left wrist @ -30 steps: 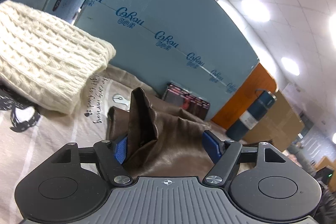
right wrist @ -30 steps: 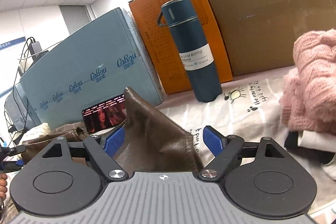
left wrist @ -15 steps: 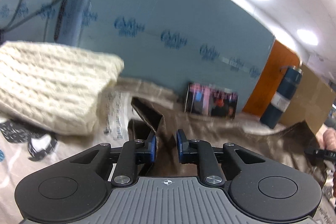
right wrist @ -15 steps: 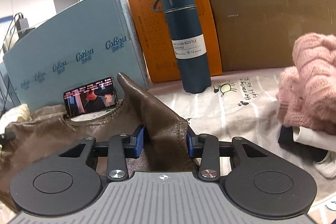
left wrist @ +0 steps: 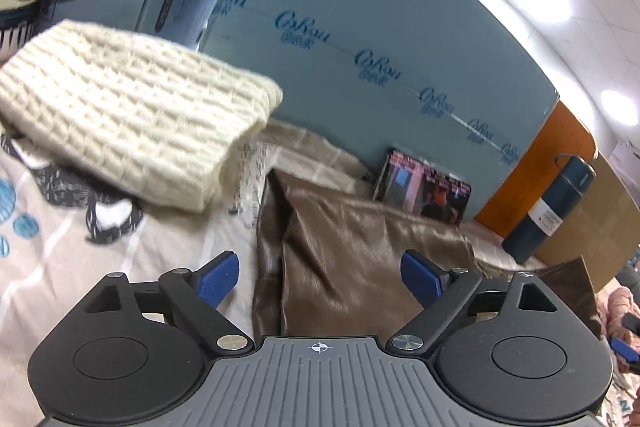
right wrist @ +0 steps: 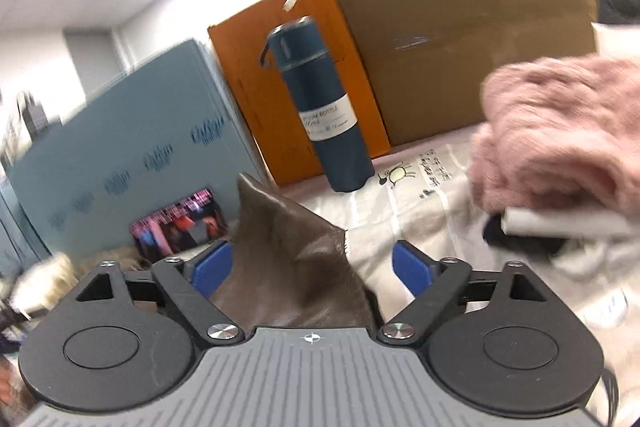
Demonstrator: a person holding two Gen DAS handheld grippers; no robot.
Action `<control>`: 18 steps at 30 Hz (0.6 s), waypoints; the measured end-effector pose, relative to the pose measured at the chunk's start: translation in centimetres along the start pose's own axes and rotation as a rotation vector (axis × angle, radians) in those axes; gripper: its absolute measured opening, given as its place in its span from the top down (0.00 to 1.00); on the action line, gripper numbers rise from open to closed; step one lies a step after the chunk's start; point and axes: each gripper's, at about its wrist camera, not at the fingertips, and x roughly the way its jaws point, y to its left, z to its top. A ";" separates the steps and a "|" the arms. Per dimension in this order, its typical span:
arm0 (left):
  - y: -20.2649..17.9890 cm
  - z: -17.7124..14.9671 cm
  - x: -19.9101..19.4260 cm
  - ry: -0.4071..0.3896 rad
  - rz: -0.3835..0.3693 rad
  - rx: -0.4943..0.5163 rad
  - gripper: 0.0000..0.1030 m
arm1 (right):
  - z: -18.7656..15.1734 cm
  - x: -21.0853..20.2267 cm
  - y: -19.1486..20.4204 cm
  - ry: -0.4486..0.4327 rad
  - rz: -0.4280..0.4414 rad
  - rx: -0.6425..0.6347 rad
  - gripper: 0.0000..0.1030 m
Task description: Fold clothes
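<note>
The shiny brown cloth (left wrist: 340,247) lies crumpled between the wide-apart fingers of the left tongs (left wrist: 320,273), and a pointy corner of it sticks up between the released right tongs (right wrist: 310,269).

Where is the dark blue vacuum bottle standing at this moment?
In the right wrist view the dark blue vacuum bottle stands upright above centre, in front of the orange box, left of the pink sweater. In the left wrist view it is at far right.

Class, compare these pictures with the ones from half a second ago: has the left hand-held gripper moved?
Yes. The left hand-held gripper has opened and swung left: the phone now sits further right in its view.
</note>
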 end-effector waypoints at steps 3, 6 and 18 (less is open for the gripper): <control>-0.2 -0.6 -0.6 -0.020 -0.001 0.004 0.11 | -0.4 -1.4 -1.2 0.049 0.006 0.161 0.03; -0.3 -1.0 -1.0 -0.025 0.005 0.013 0.09 | -1.1 -1.4 -1.9 0.149 0.029 0.273 0.02; -1.2 -2.0 0.4 0.055 0.013 0.074 0.05 | -3.4 2.1 -2.2 0.188 0.048 0.437 0.01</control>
